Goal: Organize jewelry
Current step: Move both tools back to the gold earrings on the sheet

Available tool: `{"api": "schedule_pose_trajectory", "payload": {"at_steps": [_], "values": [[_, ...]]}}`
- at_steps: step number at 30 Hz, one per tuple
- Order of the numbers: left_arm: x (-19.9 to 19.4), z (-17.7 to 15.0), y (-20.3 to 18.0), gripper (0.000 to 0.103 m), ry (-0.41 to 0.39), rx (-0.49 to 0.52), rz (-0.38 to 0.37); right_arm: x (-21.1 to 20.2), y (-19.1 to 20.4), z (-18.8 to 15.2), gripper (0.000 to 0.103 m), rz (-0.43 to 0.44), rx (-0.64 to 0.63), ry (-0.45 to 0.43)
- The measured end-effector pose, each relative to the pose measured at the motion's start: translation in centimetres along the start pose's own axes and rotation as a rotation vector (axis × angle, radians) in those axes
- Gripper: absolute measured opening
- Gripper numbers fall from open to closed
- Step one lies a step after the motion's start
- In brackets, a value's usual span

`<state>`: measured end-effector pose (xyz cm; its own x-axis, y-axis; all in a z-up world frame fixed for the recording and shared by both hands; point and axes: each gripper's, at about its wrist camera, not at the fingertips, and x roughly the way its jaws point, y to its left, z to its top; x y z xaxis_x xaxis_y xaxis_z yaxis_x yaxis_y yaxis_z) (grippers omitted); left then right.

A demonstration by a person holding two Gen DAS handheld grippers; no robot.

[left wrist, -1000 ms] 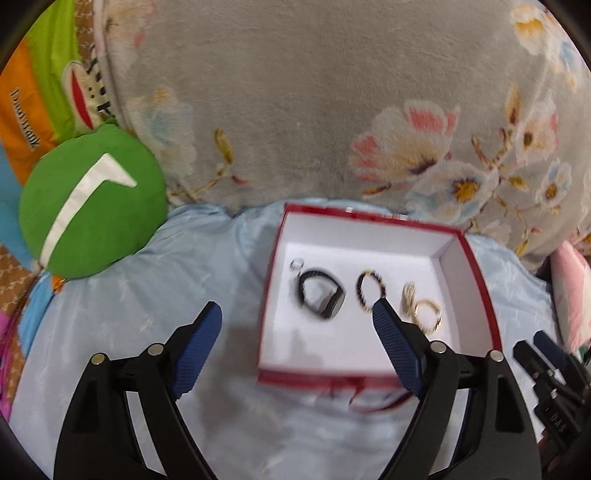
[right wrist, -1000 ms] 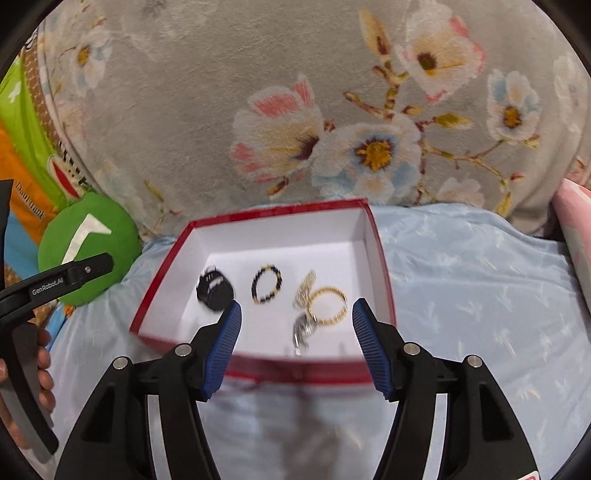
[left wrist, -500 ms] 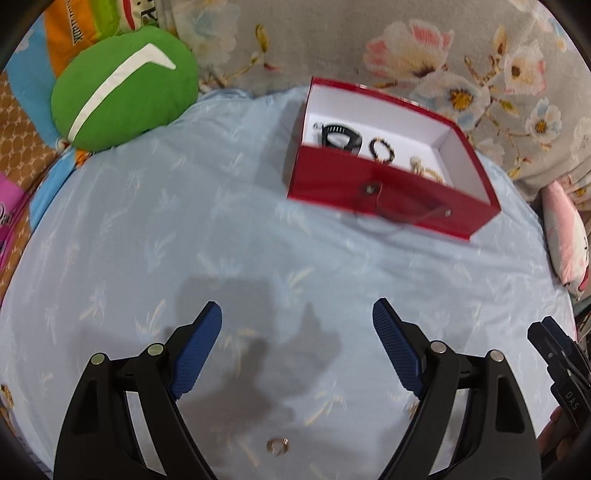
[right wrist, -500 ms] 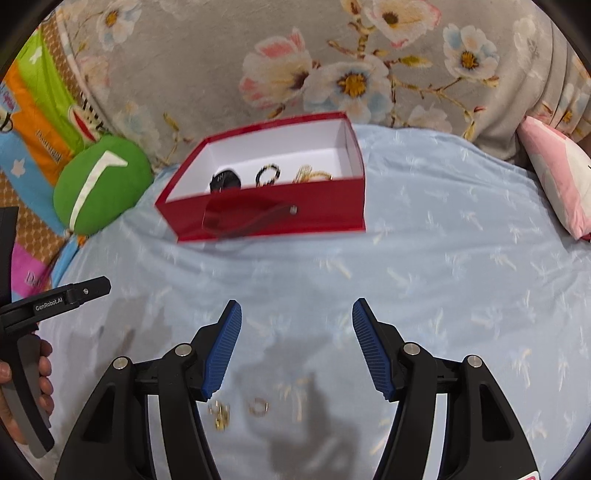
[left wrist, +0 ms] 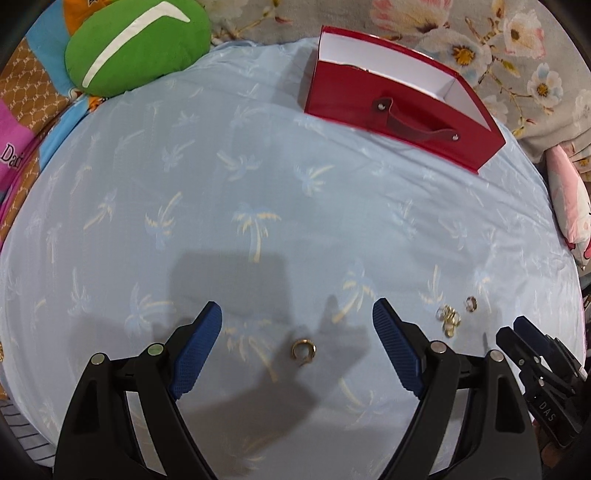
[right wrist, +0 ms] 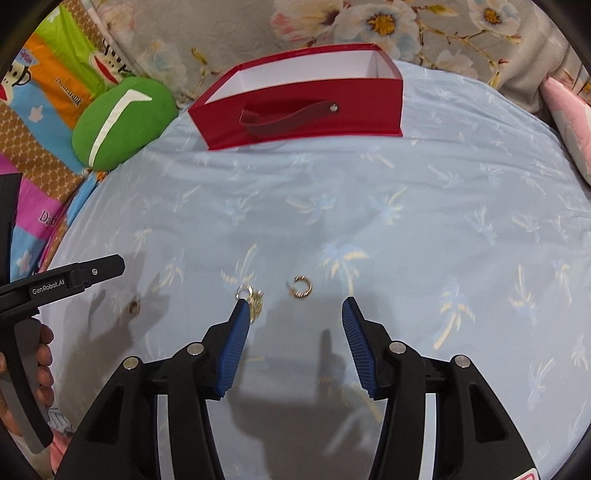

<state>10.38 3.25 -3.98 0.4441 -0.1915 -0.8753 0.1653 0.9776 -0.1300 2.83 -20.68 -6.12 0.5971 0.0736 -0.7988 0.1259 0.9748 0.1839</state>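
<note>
A red box (left wrist: 399, 118) with a white inside and a strap handle stands at the far side of the blue palm-print sheet; it also shows in the right wrist view (right wrist: 303, 110). Its contents are hidden from here. My left gripper (left wrist: 297, 332) is open, low over the sheet, with a small gold ring (left wrist: 303, 350) lying between its fingers. My right gripper (right wrist: 291, 314) is open; a gold ring (right wrist: 301, 287) lies just ahead of it and a small gold cluster (right wrist: 253, 297) touches its left fingertip. The cluster (left wrist: 448, 319) and ring (left wrist: 471, 303) also show in the left wrist view.
A green round cushion (left wrist: 136, 44) lies at the far left of the sheet, also in the right wrist view (right wrist: 122, 122). A grey floral blanket (right wrist: 369, 22) rises behind the box. A pink pillow (left wrist: 569, 214) lies at the right edge.
Both grippers have pulled back from over the box and dropped low over the near sheet. The loose rings are now close in front of the fingers. Both stay open.
</note>
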Motion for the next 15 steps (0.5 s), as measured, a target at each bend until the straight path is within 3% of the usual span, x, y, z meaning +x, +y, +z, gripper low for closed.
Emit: {"api": "schedule_pose_trajectory", "payload": {"at_steps": [2,10,15], "values": [[0.2,-0.4,0.0,0.081,0.007,0.006,0.002,0.4,0.4,-0.3,0.049,-0.001,-0.011,0.012],[0.3,-1.2,-1.0,0.081,0.015,0.049,0.005,2.6,2.2,-0.6,0.026,0.007,-0.059,0.049],[0.5,-1.5,-1.3,0.081,0.024,0.059,0.007,4.0,2.7,-0.3,0.023,0.0,-0.07,0.065]]}}
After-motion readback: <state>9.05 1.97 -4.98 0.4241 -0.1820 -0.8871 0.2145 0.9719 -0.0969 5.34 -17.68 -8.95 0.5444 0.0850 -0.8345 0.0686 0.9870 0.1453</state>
